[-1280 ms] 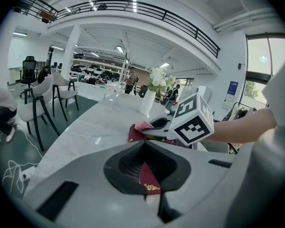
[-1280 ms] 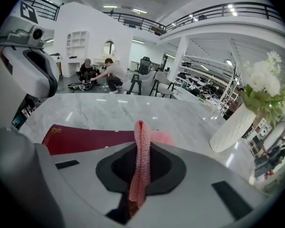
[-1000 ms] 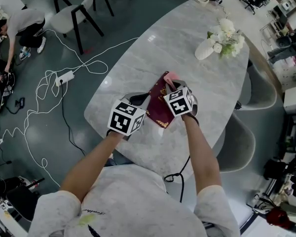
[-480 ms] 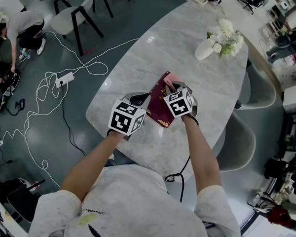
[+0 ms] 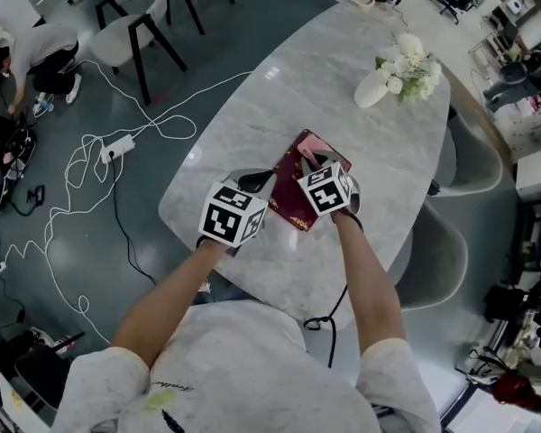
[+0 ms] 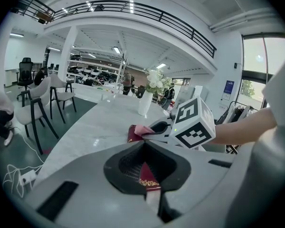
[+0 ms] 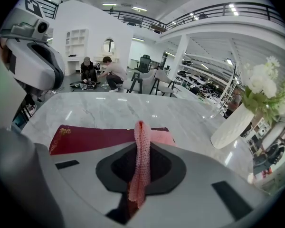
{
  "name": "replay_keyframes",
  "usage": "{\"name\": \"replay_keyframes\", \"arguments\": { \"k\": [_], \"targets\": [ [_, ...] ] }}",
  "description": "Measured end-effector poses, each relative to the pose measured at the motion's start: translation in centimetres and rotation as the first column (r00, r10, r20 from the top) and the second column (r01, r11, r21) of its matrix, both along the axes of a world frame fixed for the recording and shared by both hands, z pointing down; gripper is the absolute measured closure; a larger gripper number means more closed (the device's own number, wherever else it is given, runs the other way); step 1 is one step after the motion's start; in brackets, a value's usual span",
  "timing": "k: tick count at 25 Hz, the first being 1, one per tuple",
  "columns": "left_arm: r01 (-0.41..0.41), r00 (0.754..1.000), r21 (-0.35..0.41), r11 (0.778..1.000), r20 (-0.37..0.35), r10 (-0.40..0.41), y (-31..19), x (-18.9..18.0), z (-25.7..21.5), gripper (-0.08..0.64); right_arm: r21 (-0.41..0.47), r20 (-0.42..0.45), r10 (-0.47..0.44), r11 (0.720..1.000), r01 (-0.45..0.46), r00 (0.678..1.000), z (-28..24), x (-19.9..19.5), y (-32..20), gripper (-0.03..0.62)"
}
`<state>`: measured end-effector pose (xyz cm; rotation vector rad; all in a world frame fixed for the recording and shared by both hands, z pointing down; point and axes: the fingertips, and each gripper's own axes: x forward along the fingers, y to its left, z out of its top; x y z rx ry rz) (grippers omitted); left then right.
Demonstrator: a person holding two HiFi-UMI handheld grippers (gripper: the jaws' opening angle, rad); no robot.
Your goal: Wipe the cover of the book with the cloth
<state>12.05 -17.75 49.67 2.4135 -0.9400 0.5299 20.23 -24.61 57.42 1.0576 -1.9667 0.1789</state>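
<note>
book (image 5: 287, 197): one, maroon, on table (image 5: 343, 79), corner pinched by left gripper (image 6: 149, 177); one pink cloth (image 7: 142, 144) clamped in right gripper (image 7: 140, 175).

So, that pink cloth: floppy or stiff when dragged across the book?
Probably floppy: the pink cloth folds into a thin strip where the right hand-held gripper pinches it. Its open mesh looks light, so it may bunch on the dark red book.

A white vase (image 5: 375, 88) of white flowers (image 5: 413, 69) stands near the far end of the pale marble bench (image 5: 325, 70). A white cable (image 5: 83, 177) and a power strip (image 5: 117, 142) lie on the floor (image 5: 207, 52) near a chair (image 5: 135, 21).
</note>
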Motion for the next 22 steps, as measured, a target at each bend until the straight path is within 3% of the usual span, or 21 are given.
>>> {"name": "replay_keyframes", "arguments": {
  "k": [22],
  "targets": [
    [-0.011, 1.0, 0.005, 1.0, -0.009, 0.011, 1.0, -0.5, -0.3, 0.554, -0.007, -0.018, -0.006, 1.0, 0.006, 1.0, 0.0, -0.8, 1.7, 0.572]
  ]
}}
